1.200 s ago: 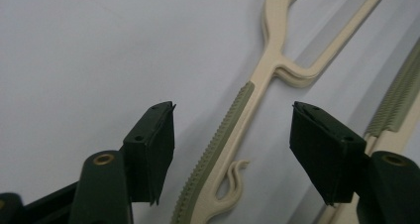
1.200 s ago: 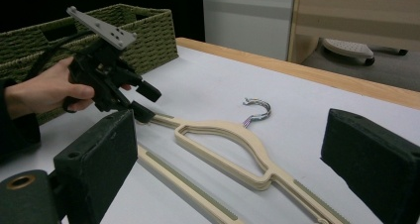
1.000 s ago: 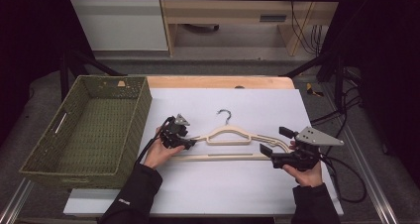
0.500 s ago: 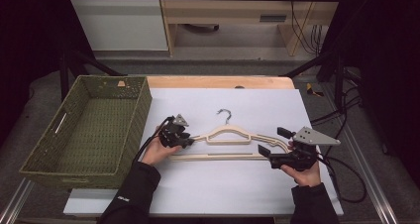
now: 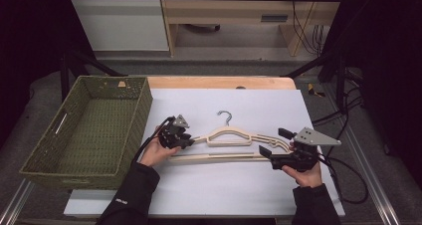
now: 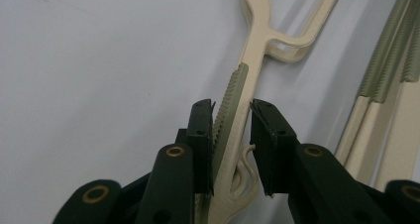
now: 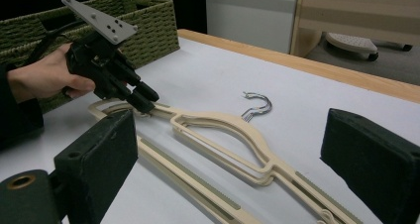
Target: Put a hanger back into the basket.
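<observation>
High view: left gripper [image 5: 185,139] has slid onto the left arm tip of the hangers [image 5: 229,135], frame centre.
Left gripper view: jaws straddle that arm, probably not clamped yet.
Right gripper view: right gripper [image 7: 237,154] gapes wide, nothing held.

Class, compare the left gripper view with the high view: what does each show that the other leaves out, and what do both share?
Left gripper view: a ribbed grey-green strip on a hanger arm, between the left tool's slightly parted pads. High view: the woven basket, the metal hook, the open right tool. Both: the cream hangers on the white table.
</observation>
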